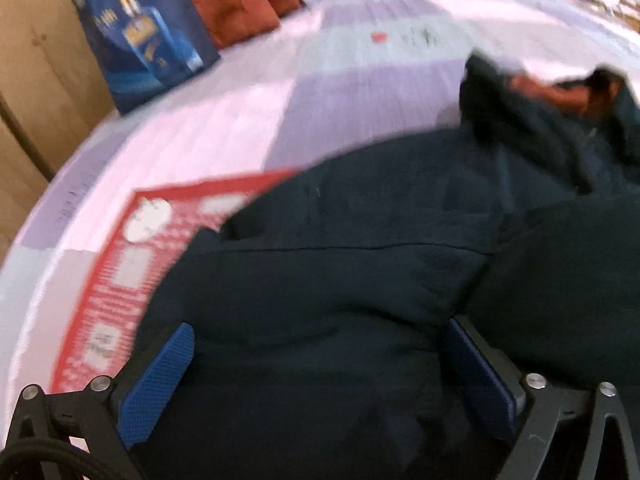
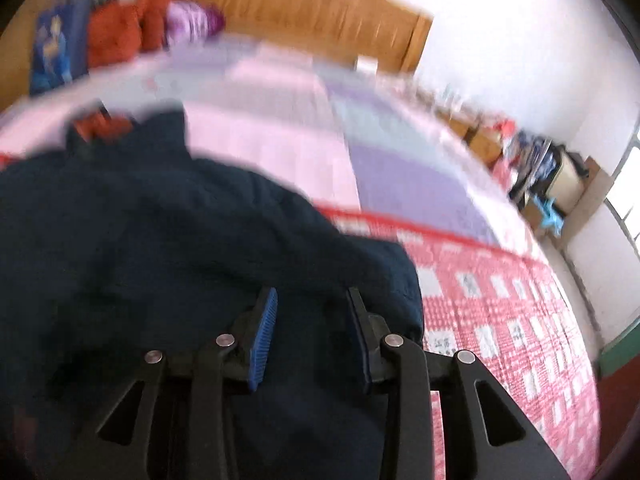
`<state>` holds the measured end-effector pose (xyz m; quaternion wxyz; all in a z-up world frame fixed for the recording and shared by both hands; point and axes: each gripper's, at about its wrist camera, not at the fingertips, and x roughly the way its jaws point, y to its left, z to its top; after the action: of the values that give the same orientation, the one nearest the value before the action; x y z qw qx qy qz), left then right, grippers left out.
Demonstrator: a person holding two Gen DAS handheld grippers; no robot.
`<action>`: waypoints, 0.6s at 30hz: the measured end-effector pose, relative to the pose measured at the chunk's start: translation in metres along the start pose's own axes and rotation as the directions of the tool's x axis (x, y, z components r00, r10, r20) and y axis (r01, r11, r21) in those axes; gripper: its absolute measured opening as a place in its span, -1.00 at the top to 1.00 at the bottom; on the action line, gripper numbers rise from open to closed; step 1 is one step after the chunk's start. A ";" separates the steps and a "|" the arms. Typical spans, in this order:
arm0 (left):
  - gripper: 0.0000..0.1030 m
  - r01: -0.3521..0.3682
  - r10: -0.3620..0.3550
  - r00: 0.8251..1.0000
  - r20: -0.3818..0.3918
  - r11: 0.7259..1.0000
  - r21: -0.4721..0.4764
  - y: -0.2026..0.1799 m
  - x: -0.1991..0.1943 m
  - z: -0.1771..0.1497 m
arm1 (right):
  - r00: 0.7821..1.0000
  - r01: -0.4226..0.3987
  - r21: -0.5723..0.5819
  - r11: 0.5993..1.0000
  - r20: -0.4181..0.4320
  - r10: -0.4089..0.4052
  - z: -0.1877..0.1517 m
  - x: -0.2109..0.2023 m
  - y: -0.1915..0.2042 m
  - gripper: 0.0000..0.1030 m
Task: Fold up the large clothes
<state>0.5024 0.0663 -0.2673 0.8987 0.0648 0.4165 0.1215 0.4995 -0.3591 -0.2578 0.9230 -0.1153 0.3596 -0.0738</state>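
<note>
Pastel patchwork bedding [image 1: 248, 128] lay under the dark jacket [image 1: 360, 272], which was heaped on a red checked cloth [image 2: 500, 300] near me. My left gripper [image 1: 316, 364] stood wide open above the jacket; my right gripper [image 2: 312, 312] was parted too, clamping nothing. I judged a fold just laid; next I needed a fresh edge.

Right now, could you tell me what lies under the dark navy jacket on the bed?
The dark navy jacket lies on a red patterned quilt, which shows at both sides. What lies directly beneath is covered.
</note>
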 end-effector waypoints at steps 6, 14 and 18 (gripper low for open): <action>-0.99 0.108 -0.133 0.979 0.153 0.981 0.162 -0.045 -0.062 -0.033 | 0.971 -0.182 -0.072 0.981 0.143 0.191 -0.003 -0.061 0.083 0.24; -0.99 0.130 -0.141 0.981 0.135 0.988 0.088 -0.043 -0.059 -0.034 | 0.959 0.111 0.048 0.993 0.256 -0.120 0.006 -0.094 0.051 0.24; -0.99 0.112 -0.133 0.980 0.145 0.983 0.143 -0.056 -0.061 -0.037 | 0.956 -0.180 -0.154 0.972 0.205 0.210 0.016 -0.091 0.103 0.24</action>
<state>0.4454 -0.0040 -0.2585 0.9275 0.1082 0.3563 0.0324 0.4495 -0.2376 -0.2152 0.9501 -0.1480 0.2692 0.0551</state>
